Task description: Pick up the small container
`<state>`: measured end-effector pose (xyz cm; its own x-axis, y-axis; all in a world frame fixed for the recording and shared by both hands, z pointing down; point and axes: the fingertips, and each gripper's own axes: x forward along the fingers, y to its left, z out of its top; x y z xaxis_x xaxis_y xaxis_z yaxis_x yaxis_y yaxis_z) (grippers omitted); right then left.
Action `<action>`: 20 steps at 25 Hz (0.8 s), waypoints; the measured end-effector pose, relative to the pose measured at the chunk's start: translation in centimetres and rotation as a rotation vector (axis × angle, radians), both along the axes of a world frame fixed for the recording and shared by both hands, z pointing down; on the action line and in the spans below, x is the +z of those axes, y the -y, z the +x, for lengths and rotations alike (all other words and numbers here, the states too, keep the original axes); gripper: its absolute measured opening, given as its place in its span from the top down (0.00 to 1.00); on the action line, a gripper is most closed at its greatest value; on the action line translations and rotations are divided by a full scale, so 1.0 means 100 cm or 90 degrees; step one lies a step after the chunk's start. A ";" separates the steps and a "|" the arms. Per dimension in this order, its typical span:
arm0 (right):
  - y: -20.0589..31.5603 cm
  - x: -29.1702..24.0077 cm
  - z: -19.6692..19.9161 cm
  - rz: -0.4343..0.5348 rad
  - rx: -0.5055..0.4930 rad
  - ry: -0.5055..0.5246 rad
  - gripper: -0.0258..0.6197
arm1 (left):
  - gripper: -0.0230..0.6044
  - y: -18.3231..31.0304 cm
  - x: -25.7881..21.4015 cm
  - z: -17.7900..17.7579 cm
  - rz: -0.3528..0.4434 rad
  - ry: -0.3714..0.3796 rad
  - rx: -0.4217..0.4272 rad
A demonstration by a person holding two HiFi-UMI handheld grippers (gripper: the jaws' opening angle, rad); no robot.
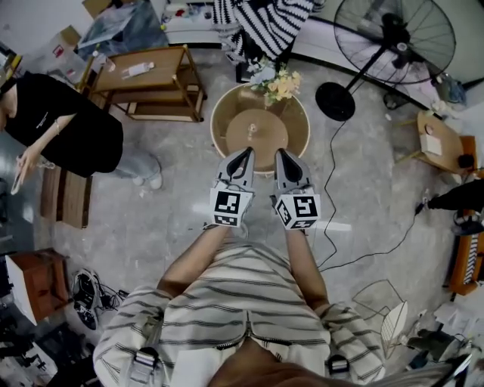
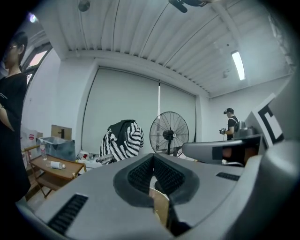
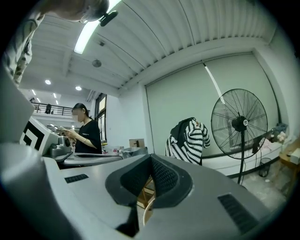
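Note:
In the head view a small pale container (image 1: 251,131) stands near the middle of a round tan table (image 1: 219,121). A bunch of flowers (image 1: 277,83) sits at the table's far edge. My left gripper (image 1: 246,152) and right gripper (image 1: 280,153) are held side by side over the table's near rim, tips pointing at it, a short way from the container. Both are shut with nothing between the pads. In the left gripper view the gripper (image 2: 153,157) points level across the room, a strip of tan table (image 2: 162,208) showing below the pads. The right gripper (image 3: 151,158) looks the same.
A wooden bench (image 1: 151,75) stands at the back left, with a person in black (image 1: 68,132) beside it. A large floor fan (image 1: 393,38) and its cable (image 1: 333,189) are at the right, a striped garment (image 1: 265,23) behind the table, a small wooden stool (image 1: 442,140) far right.

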<state>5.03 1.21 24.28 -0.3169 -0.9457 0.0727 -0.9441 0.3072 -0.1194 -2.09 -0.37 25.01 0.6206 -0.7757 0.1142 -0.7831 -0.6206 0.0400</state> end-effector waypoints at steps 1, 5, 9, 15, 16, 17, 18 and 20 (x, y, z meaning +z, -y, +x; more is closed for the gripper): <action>0.009 0.002 0.000 -0.003 -0.001 0.001 0.95 | 0.96 0.009 0.003 0.000 -0.003 0.001 -0.002; 0.035 0.011 0.004 -0.017 -0.006 0.003 0.95 | 0.96 0.035 0.016 0.001 -0.022 0.004 -0.011; 0.060 0.020 0.011 -0.031 -0.018 0.004 0.95 | 0.96 0.058 0.031 0.006 -0.045 0.012 -0.023; 0.113 0.040 0.023 -0.040 -0.057 0.008 0.95 | 0.96 0.103 0.059 0.013 -0.067 0.036 -0.058; 0.121 0.046 0.025 -0.046 -0.065 0.005 0.95 | 0.96 0.110 0.065 0.013 -0.072 0.038 -0.066; 0.128 0.053 0.026 -0.053 -0.073 0.003 0.95 | 0.96 0.116 0.071 0.014 -0.078 0.040 -0.075; 0.132 0.061 0.028 -0.061 -0.079 0.003 0.95 | 0.96 0.120 0.078 0.015 -0.085 0.042 -0.081; 0.141 0.077 0.032 -0.080 -0.087 0.007 0.95 | 0.96 0.127 0.093 0.018 -0.098 0.048 -0.089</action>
